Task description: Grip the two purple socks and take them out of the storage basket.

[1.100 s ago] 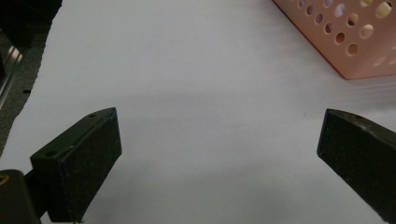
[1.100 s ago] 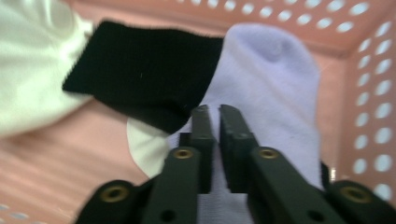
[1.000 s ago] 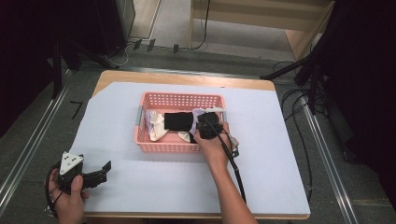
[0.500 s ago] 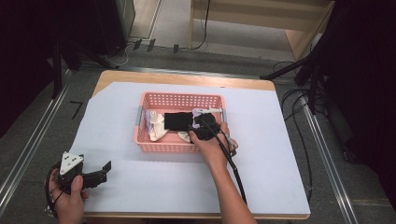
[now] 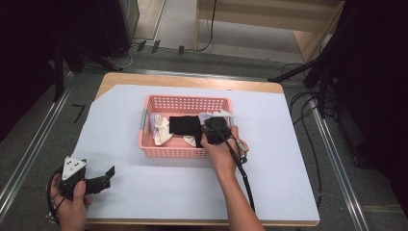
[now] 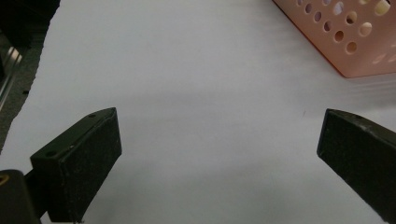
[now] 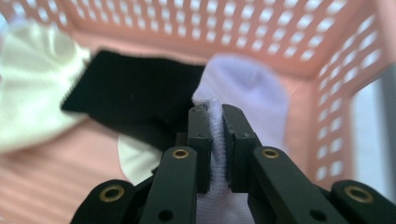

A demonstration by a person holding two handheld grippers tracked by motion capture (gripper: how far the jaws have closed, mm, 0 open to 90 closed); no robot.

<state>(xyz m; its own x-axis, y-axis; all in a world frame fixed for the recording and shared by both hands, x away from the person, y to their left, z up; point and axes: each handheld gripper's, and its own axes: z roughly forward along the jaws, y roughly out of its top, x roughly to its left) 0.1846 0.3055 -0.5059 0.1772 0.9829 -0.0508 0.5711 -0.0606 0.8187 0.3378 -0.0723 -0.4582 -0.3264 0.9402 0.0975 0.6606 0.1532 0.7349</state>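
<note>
The right gripper [image 7: 215,122] has just been closing and now pinches a fold of the pale lilac-white sock [image 7: 243,88] at the right end of the pink perforated plastic basket [image 5: 185,102], probably to lift it out, while the left gripper [image 6: 219,154] waits wide open and empty over the white-covered desk [image 5: 159,187].

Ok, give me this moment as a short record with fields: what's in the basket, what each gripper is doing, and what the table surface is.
container: pink perforated basket on a white sheet
contents: black sock, cream sock, white sock
right gripper: inside the basket, jaws just closed on a fold of the white sock
left gripper: jaws wide open, nothing between them, above the white sheet near the table's front left corner
status: white sock pinched, not yet lifted out
</note>
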